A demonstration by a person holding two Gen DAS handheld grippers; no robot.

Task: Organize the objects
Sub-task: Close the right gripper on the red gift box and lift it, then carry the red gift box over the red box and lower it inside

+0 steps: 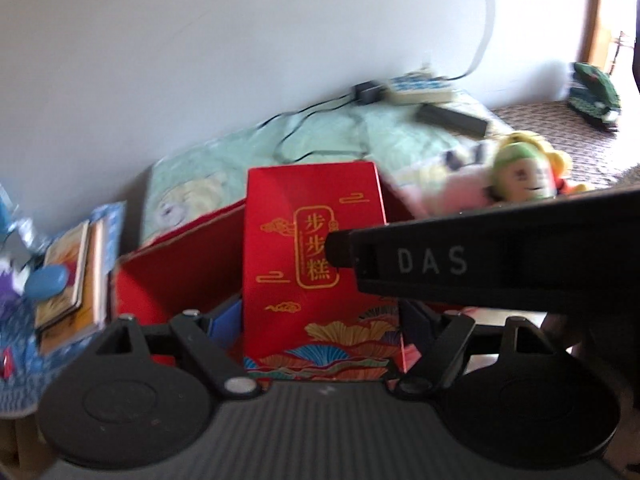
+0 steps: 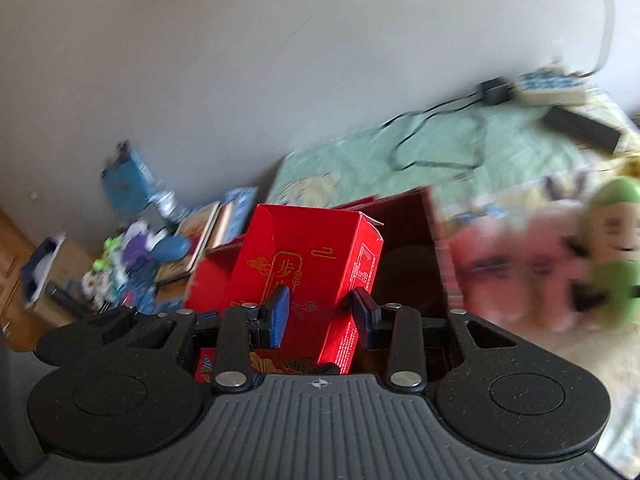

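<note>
Red cardboard carton with gold Chinese lettering [image 2: 304,276] stands roughly upright, long axis vertical, printed face toward both cameras, top tilted slightly right in the right wrist view. Top flaps look open. It sits in the mouth of a larger open red box [image 1: 176,264], whose flaps rise behind it and to the left.

Right gripper [image 2: 322,312]: blue-padded fingers [image 2: 280,312] narrowed onto the carton's lower half, one on the front face, one at the side-panel edge; looks clamped on.

Left gripper [image 1: 320,320]: carton fills the gap between its fingers, but the fingertips are hidden behind it, so can't tell if they press on it. A black bar marked "DAS" [image 1: 480,264], part of the other tool, crosses in front from the right.

Room: stacked books [image 1: 76,264] close on the left, plush toy with green hood [image 1: 520,172] near on the right, pale green bedsheet [image 1: 320,136] with a black cable [image 1: 304,120] behind, open above.
</note>
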